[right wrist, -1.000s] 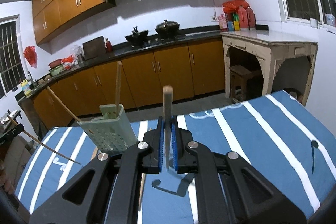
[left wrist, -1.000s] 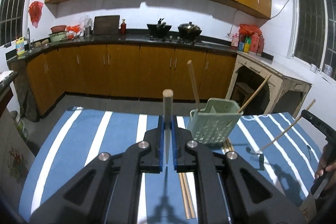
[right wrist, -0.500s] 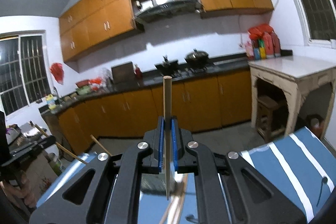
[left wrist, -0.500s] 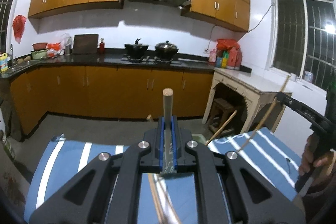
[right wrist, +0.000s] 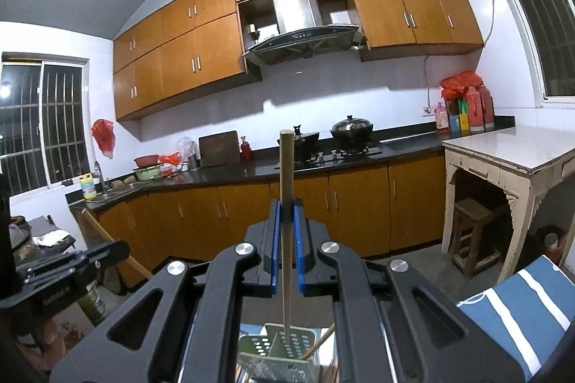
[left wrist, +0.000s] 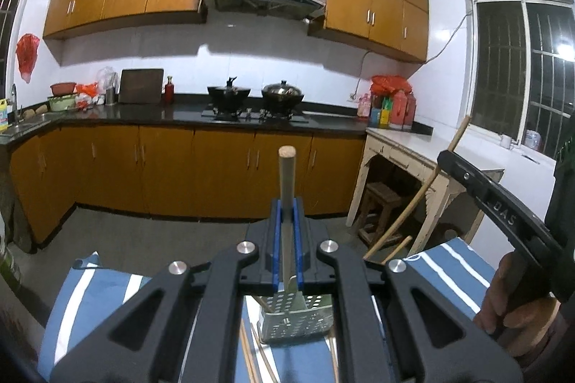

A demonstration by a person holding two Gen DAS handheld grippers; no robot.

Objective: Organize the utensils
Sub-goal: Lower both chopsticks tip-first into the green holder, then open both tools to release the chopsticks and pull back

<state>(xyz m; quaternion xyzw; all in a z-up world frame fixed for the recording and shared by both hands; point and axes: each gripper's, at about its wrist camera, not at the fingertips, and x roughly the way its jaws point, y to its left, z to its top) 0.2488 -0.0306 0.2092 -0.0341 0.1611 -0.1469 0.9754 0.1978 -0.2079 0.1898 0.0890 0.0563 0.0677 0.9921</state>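
The right gripper [right wrist: 286, 232] is clamping 1 wooden chopstick [right wrist: 286, 203] between its blue pads [right wrist: 274, 246]; the chopstick is standing upright, its lower tip sitting over the green perforated utensil basket [right wrist: 280, 356] below the fingers; another chopstick [right wrist: 318, 341] is leaning inside the basket; the left gripper [right wrist: 64, 264] is appearing at the left edge, also holding a chopstick [right wrist: 111, 244]; the blue striped tablecloth [right wrist: 517, 314] is showing at lower right; a stool [right wrist: 474, 234] is standing under the side table [right wrist: 510, 153].
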